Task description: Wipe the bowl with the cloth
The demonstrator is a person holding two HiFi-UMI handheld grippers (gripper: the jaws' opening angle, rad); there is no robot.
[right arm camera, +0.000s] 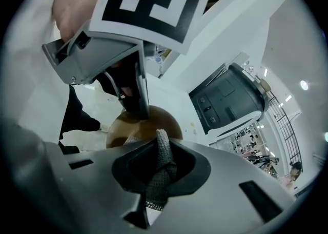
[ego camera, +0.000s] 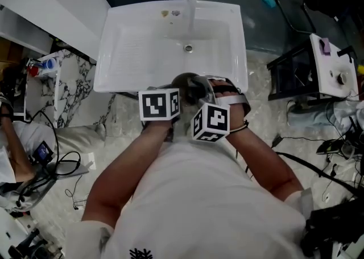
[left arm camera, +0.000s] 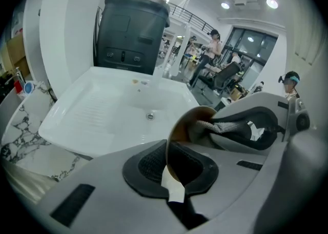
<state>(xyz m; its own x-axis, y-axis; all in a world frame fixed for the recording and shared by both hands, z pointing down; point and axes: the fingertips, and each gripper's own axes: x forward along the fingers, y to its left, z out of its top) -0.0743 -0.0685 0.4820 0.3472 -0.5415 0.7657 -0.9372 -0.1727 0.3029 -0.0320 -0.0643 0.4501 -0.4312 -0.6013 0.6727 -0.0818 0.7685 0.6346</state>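
White glossy sink [ego camera: 131, 42], ribbed drainboard, fills upper centre of head view. Round brown bowl [left arm camera: 188, 125] hangs over its near rim at frame centre, thin smooth edge pinched by left gripper [left arm camera: 170, 167]. Right gripper [right arm camera: 160, 174] clamps bunched grey mesh cloth [right arm camera: 163, 151], tip reaching into bowl. Best approach: hold rim firm, sweep cloth round inner wall with steady pressure.

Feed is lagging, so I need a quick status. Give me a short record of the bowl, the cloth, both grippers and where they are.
left gripper: shut on bowl rim
right gripper: shut on cloth
bowl: brown, tipped on edge, at the sink's front edge
cloth: grey mesh, reaches into the bowl
sink: white, below both grippers
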